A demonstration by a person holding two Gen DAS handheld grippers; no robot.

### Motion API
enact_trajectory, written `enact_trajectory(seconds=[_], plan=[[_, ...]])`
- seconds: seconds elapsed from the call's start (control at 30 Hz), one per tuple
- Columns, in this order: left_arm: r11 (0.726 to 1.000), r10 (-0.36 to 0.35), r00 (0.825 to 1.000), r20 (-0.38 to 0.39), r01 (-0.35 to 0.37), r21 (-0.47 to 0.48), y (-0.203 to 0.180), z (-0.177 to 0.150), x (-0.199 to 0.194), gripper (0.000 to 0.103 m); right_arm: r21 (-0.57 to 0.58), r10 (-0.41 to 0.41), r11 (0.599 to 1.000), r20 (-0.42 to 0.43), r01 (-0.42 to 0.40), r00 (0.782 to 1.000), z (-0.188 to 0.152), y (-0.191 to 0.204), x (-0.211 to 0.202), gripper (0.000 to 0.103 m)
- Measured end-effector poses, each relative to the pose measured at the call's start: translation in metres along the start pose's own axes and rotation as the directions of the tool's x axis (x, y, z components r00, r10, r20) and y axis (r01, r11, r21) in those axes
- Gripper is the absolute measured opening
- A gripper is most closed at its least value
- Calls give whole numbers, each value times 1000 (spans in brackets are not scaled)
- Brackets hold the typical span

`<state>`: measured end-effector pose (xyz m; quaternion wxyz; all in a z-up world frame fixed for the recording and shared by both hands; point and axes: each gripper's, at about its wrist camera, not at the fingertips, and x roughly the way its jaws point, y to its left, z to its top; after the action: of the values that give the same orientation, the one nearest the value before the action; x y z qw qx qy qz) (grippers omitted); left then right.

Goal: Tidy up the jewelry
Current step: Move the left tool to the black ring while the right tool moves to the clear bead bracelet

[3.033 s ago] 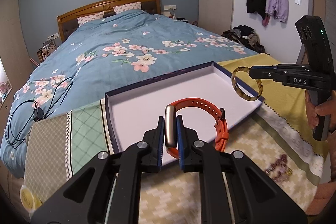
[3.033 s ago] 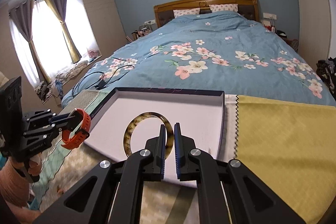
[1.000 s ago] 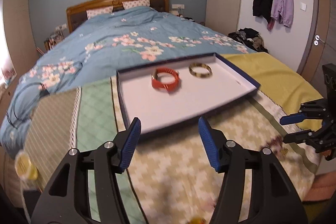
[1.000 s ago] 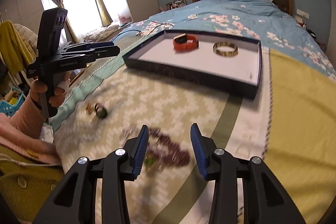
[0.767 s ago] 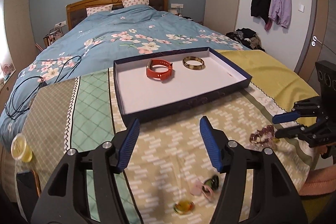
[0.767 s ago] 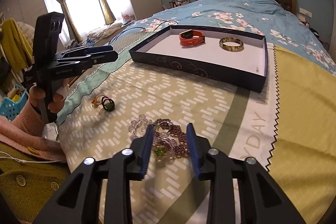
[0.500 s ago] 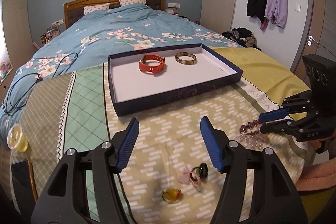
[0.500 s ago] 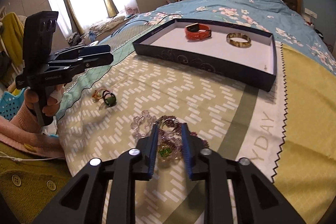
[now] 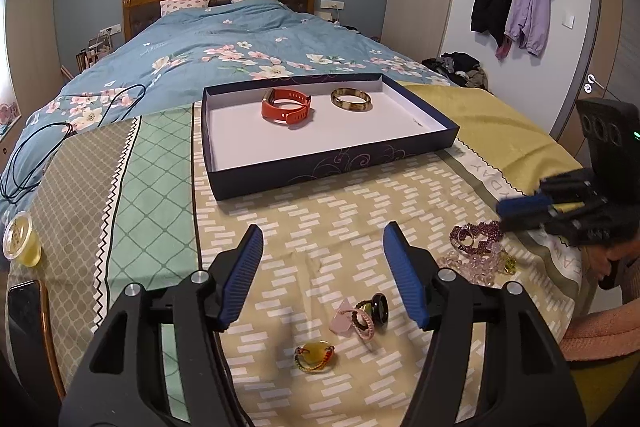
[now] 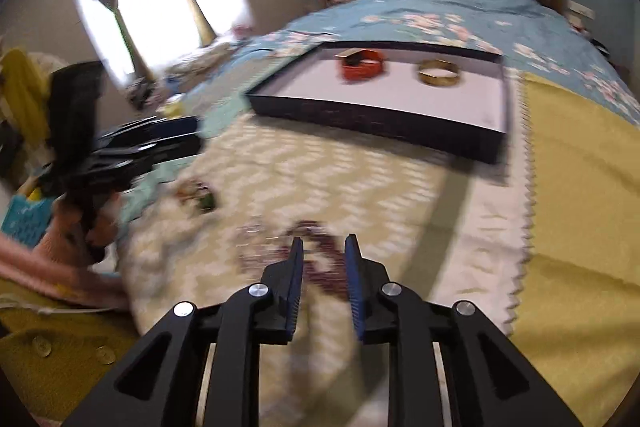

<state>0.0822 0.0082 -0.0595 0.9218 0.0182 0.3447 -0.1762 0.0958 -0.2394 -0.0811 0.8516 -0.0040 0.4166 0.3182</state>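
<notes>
- Left wrist view: the left hand-held gripper [image 9: 323, 243] hangs over the patterned blanket [image 9: 280, 219] on the bed, its blue-padded jaws wide and opening further, with nothing between them.
- Below and ahead of it lie small pieces on the blanket: an amber pendant on a cord [image 9: 315, 357], a pink hair tie [image 9: 362, 323] and a dark ring [image 9: 379, 309] touching each other.
- Further up the bed sits the shallow navy box [image 9: 320, 163] with a white floor; inside, near its far wall, lie the orange watch band [image 9: 286, 105] and, just beside it to the right, the tortoiseshell bangle [image 9: 351, 99], apart from each other.
- At the right edge the right hand-held gripper [image 9: 504, 213] points at a heap of purple and clear beaded bracelets [image 9: 474, 251]; its tips are just above the heap.
- At the left edge stand a small yellow cup [image 9: 20, 239] and a phone [image 9: 24, 311].
- Right wrist view (blurred): the right hand-held gripper [image 10: 323, 247] has its jaws narrow but widening slightly; the beaded bracelets [image 10: 320, 267] lie between and under the pads, and whether the pads press on them I cannot tell.
- The navy box [image 10: 380, 123] lies ahead with the watch band [image 10: 362, 65] and bangle [image 10: 438, 73] in it.
- The left hand-held gripper [image 10: 188, 137] shows at the left, held by a hand [image 10: 94, 223] in a pink sleeve.
</notes>
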Motion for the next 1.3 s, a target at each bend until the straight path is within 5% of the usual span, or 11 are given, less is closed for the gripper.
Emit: enact_trajectory(seconds=[0.23,0.37,0.97,1.13,1.3], plan=[[1000,2,1000,-4,-2,-6,1,-4,0,63,-33,-61,998,-52,59,997,-6,-3,12,24],[1000,8,1000,-7,-8,-3,1,-5,2,63,-60,-64,996,-45,62,997,-6,2,14,5],[991,-75,996,-50,80,104,-12,-33,-11,59,-17,3,1000,86,-2,996,21,8,-3,1],[991,-87,993,-77,94,99,-11,-36,-5,52,-27,10,1000,55,-9,998,17,13,7,8],[994,-75,990,-119,85,74,-5,-39,4,25,-15,16,1000,37,-15,999,14,13,17,8]])
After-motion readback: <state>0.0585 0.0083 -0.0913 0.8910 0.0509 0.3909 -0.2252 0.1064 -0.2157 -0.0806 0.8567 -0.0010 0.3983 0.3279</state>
